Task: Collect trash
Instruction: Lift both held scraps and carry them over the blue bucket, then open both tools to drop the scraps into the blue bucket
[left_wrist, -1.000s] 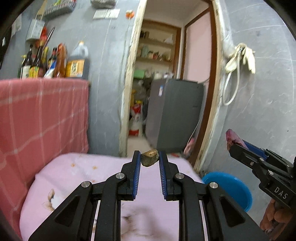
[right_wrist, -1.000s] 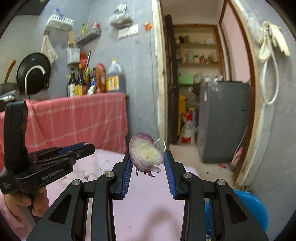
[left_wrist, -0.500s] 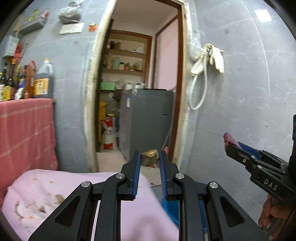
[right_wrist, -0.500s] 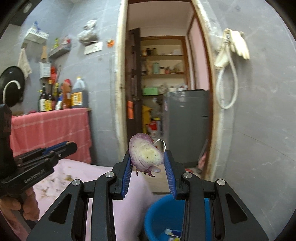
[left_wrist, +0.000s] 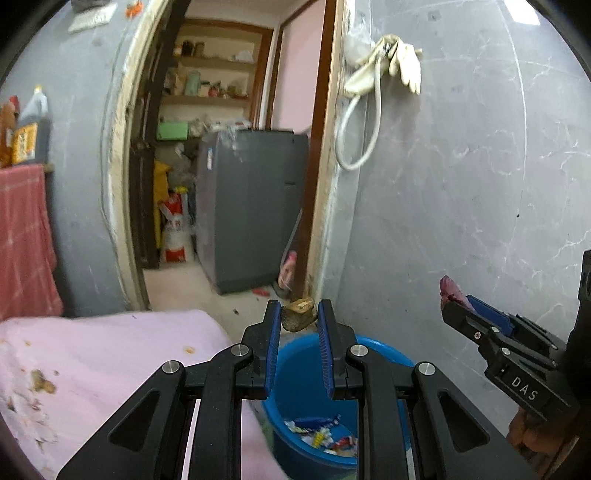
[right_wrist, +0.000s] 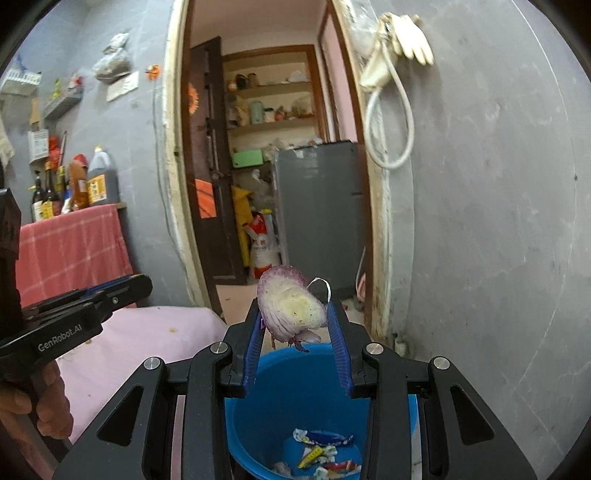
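Purple onion piece in right tool

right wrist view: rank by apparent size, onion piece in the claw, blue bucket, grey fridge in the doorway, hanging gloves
Largest to smallest as they look:
1. blue bucket, partly hidden by the right claw
2. grey fridge
3. onion piece, close to the lens, so inflated
4. hanging gloves

Bucket versus fridge is close; nearness makes it unsure.

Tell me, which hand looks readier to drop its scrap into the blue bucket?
Right, probably. The right gripper holds its onion piece above the blue bucket. The left gripper holds a brown scrap nearer the bucket's far rim.
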